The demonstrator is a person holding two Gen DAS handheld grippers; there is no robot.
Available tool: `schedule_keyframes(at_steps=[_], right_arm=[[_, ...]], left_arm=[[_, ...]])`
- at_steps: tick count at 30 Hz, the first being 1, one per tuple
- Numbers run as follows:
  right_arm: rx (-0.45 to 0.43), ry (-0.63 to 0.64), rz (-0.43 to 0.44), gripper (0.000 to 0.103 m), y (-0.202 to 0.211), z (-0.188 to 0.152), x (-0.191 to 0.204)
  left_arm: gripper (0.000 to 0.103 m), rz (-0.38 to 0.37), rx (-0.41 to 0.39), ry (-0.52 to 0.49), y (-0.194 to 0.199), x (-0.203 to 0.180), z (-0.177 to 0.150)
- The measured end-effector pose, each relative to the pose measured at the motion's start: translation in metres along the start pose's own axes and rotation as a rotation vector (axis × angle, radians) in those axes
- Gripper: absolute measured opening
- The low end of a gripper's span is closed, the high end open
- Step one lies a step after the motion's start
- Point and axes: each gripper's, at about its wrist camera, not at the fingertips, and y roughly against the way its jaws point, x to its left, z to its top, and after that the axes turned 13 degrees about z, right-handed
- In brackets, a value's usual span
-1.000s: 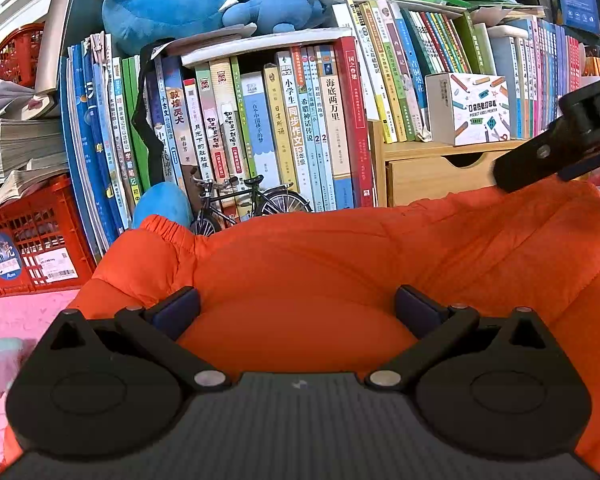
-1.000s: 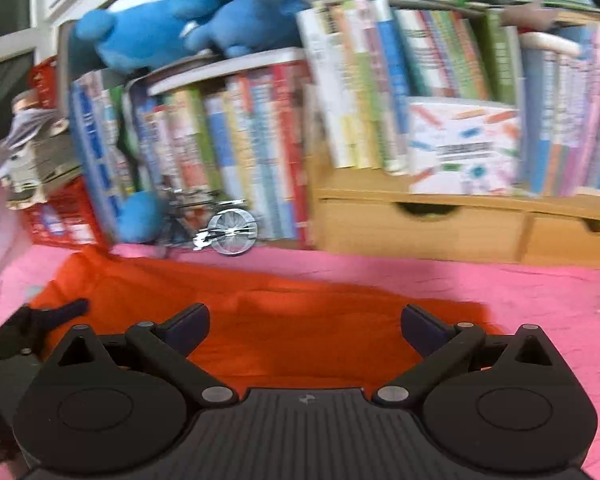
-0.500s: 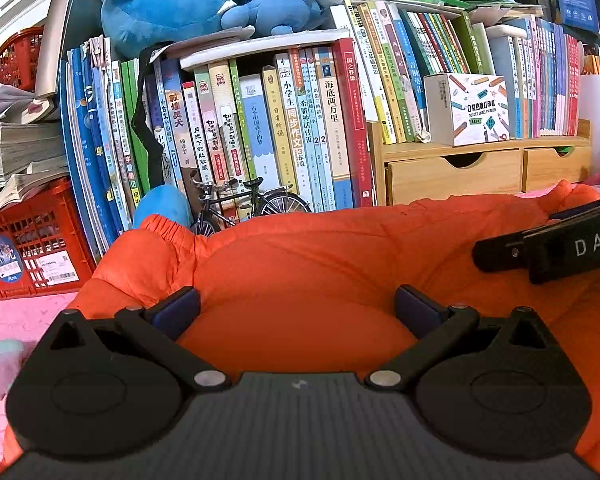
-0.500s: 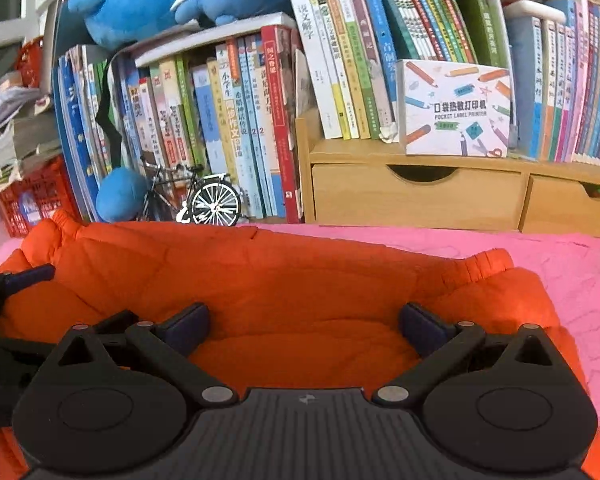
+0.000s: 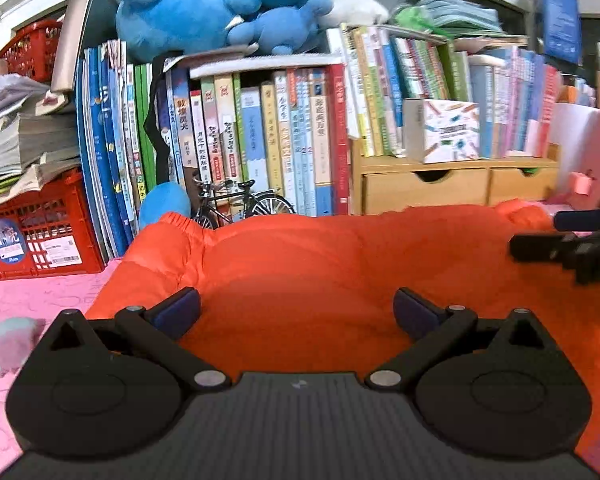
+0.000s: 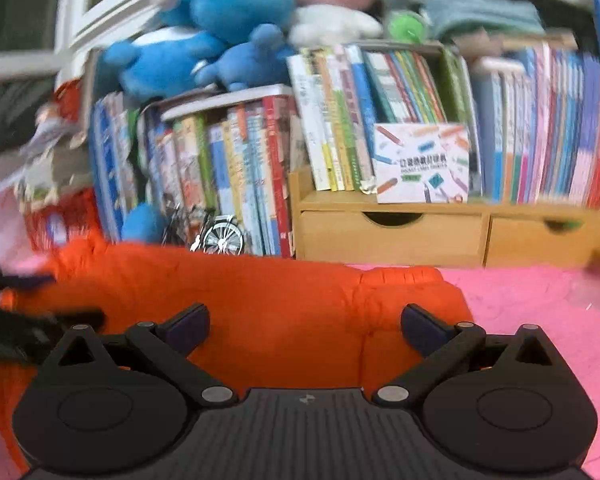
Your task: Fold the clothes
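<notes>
Jaws on our left gripper (image 5: 296,306) and right gripper (image 6: 305,322) were spread; we needed both edges of the orange clothes (image 5: 340,264) pinched evenly.

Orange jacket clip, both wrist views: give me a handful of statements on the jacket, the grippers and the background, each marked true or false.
1. The left gripper has its fingers spread wide over the orange jacket. True.
2. The right gripper is clamped shut on a sleeve. False: its fingers are wide apart and pinch no cloth.
3. The jacket lies on a pink cloth. True.
4. A toy bicycle stands in front of the books, behind the jacket. True.
5. The plush toys on top of the books are all green. False: they are mostly blue, with one pink and white.
6. Both wooden drawers are pulled open. False: they are shut.
</notes>
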Motion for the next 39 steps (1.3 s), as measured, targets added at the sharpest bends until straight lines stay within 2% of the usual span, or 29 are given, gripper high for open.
schedule_keyframes(at_steps=[2,5,14,17,22,24,26,28,29,32,36,37,38,39], right_arm=[[0.004,0.068,-0.003,0.103,0.005,-0.006,0.014],[0.024,0.153,-0.062,0.103,-0.002,-0.015,0.023],[0.084,0.394,-0.244,0.103,-0.02,-0.041,0.041],[0.113,0.351,-0.293,0.103,-0.011,-0.042,0.015],[0.161,0.285,-0.407,0.103,0.008,-0.041,-0.024],[0.129,0.1,-0.298,0.103,0.032,-0.033,-0.047],[0.097,-0.083,-0.186,0.103,0.056,-0.026,-0.071],[0.065,-0.293,-0.015,0.103,0.077,-0.031,-0.09],[0.061,-0.336,0.032,0.103,0.084,-0.035,-0.092],[0.063,-0.331,0.098,0.103,0.104,-0.049,-0.086],[0.118,-0.332,0.188,0.103,0.101,-0.062,-0.076],[0.138,-0.324,0.204,0.1,0.098,-0.065,-0.07],[0.158,-0.315,0.219,0.095,0.095,-0.068,-0.064],[0.161,-0.304,0.219,0.081,0.094,-0.067,-0.059]], left_arm=[[0.103,0.035,0.003,-0.032,0.003,-0.004,-0.003],[0.103,0.117,0.026,-0.078,-0.008,-0.007,-0.009],[0.103,0.252,0.053,-0.045,-0.028,0.033,-0.031],[0.103,0.291,0.081,-0.001,-0.031,0.053,-0.04],[0.103,0.294,0.136,0.059,-0.02,0.088,-0.038],[0.103,0.265,0.13,0.096,-0.008,0.103,-0.034],[0.102,0.158,0.124,0.169,0.007,0.119,-0.033],[0.103,0.05,0.117,0.241,0.022,0.135,-0.031],[0.103,0.003,0.115,0.268,0.028,0.142,-0.032],[0.103,-0.072,0.133,0.282,0.04,0.151,-0.048],[0.103,-0.106,0.232,0.293,0.025,0.147,-0.067],[0.1,-0.131,0.24,0.31,0.022,0.144,-0.07],[0.088,-0.156,0.248,0.328,0.019,0.14,-0.074],[0.079,-0.18,0.255,0.345,0.017,0.137,-0.078]])
